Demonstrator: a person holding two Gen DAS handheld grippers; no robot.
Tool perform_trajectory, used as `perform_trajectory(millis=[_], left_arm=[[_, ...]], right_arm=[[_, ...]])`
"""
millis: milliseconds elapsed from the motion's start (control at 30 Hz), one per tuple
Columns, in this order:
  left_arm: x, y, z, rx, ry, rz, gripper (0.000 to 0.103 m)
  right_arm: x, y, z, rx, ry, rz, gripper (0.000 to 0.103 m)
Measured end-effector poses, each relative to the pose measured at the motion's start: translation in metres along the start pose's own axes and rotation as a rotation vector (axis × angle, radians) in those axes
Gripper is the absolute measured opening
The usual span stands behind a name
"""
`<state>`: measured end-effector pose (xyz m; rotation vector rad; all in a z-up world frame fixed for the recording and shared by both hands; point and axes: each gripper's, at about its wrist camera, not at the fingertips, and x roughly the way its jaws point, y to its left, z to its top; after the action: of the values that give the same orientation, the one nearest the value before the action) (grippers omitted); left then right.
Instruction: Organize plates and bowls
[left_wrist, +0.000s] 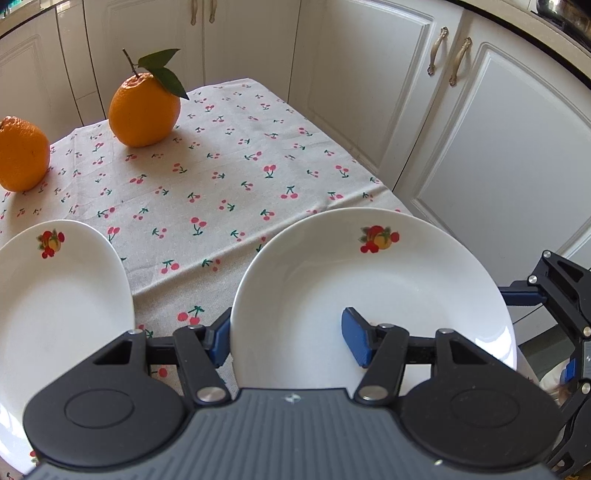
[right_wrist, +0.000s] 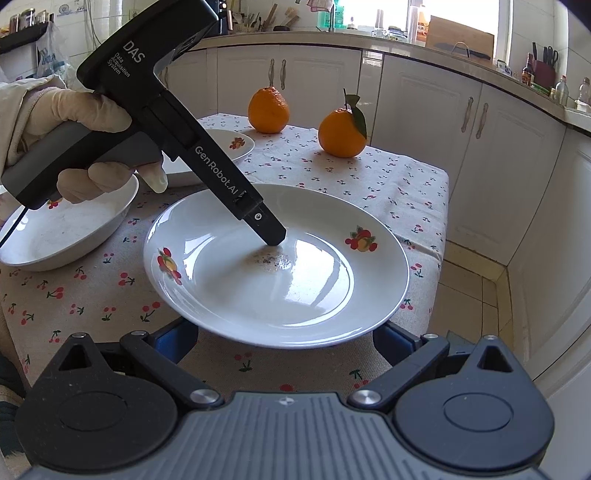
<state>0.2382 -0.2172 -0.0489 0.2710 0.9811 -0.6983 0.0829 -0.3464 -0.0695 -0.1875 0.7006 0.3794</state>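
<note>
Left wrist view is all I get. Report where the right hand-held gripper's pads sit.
Observer: The right hand-held gripper has both blue pads wide apart, tucked under the near rim of the large plate.
Operator: Count the dishes.
Observer: Three: the large plate, a bowl to its left, and a smaller plate farther back, outside your view.
Operator: Say what holds my gripper.
Observer: A gloved hand wraps the handle of the left hand-held gripper.

"DAS Data Acquisition System" and, further down toward the plate (right_wrist: 277, 288), "GenRobot.AI" are printed on the left gripper (right_wrist: 275, 236).
</note>
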Motion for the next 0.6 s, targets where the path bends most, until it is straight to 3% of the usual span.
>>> perform_trajectory(millis=[200, 333, 467, 600], left_arm=[[0.0, -0.001, -0.001, 0.007, 0.0, 0.002, 0.059], [-0.009, -0.003, -0.003, 0.018, -0.026, 0.011, 0.067], [-0.041, -0.005, -0.012, 0.038, -0.114, 0.051, 0.074], [-0.088, -0.008, -0.033, 0.062, -0.228, 0.099, 0.088]], right_arm=[[0.002, 0.004, -0.003, -0.018, 0.013, -0.008, 0.102], [-0.002, 0.005, -0.002, -0.007, 0.01, -0.014, 0.103], [-0.02, 0.012, -0.001, -0.012, 0.0, -0.051, 0.103], [-0.044, 0.024, 0.002, 0.004, -0.039, -0.071, 0.103]])
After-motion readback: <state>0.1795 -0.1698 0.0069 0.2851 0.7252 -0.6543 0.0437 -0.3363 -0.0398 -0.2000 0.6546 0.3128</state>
